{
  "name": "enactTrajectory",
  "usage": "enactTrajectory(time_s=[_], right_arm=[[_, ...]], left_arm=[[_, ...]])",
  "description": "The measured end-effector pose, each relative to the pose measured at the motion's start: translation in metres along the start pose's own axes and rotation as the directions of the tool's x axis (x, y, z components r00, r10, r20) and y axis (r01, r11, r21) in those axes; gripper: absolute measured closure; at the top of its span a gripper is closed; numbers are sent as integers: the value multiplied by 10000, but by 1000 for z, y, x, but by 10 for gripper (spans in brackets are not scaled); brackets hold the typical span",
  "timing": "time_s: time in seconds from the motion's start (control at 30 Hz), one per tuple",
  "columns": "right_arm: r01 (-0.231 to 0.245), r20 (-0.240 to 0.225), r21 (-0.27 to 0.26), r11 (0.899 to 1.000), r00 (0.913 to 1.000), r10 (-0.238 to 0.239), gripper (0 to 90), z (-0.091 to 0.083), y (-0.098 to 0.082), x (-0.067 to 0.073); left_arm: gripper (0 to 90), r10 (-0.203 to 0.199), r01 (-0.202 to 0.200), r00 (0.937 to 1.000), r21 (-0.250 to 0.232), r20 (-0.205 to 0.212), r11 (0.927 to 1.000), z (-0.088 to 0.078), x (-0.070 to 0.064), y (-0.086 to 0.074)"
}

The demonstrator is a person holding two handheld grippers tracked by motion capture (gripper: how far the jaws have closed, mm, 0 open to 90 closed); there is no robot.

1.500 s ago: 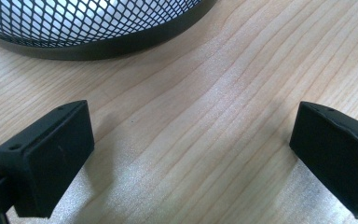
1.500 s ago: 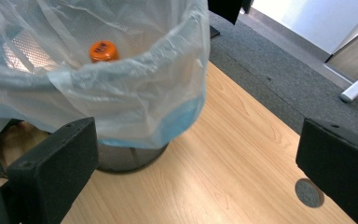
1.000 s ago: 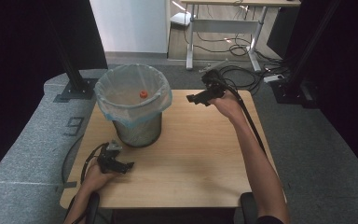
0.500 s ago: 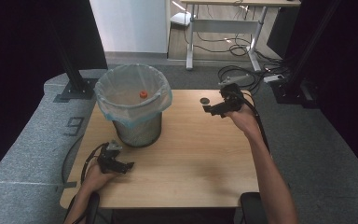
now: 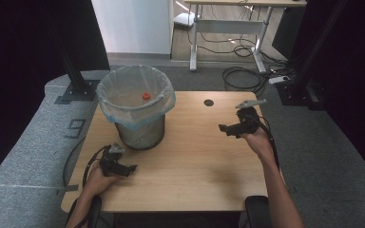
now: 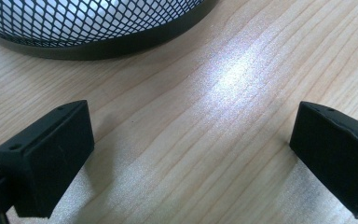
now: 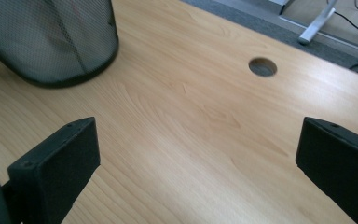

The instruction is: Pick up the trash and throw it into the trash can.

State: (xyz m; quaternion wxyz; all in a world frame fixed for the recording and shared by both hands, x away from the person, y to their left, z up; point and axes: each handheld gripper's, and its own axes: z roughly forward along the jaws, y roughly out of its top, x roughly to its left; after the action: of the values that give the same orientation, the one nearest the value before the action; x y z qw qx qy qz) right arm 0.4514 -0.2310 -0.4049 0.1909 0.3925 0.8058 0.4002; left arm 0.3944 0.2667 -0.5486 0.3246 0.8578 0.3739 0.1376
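Hands sit idle: left gripper (image 5: 132,167) rests wide open and empty near the table's (image 5: 195,161) front-left corner, just before the bin (image 5: 135,107). An orange bit (image 5: 146,95) lies inside the bin; what it is stays unclear. Right gripper (image 5: 222,128) hovers wide open, empty, by the right edge; best lower it gently.

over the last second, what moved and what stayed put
The right gripper pulled back from beside the bin's rim, toward the person and the table's right side, jaws open and empty. The left gripper stayed resting near the front left edge, open. The mesh bin and the orange thing inside it did not move.
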Motion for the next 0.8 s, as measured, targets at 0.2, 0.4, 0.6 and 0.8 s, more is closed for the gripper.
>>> enactTrajectory(time_s=[0.2,0.4,0.6,0.8], right_arm=[[-251,139,105,9996,9996,249,0,6,-36,-1],[-351,313,206,9992,9989,344,0,17,-71,2],[-462,398,412,9981,9982,446,0,29,-102,8],[-746,467,537,9958,9963,721,0,35,-132,11]], left_arm=[[0,-14,14,10000,6,-4,10000,0,0,0],[0,-11,11,10000,10,-1,10000,0,0,0],[0,-14,14,10000,15,-9,10000,0,0,0],[0,-17,17,10000,18,-16,10000,0,0,0]])
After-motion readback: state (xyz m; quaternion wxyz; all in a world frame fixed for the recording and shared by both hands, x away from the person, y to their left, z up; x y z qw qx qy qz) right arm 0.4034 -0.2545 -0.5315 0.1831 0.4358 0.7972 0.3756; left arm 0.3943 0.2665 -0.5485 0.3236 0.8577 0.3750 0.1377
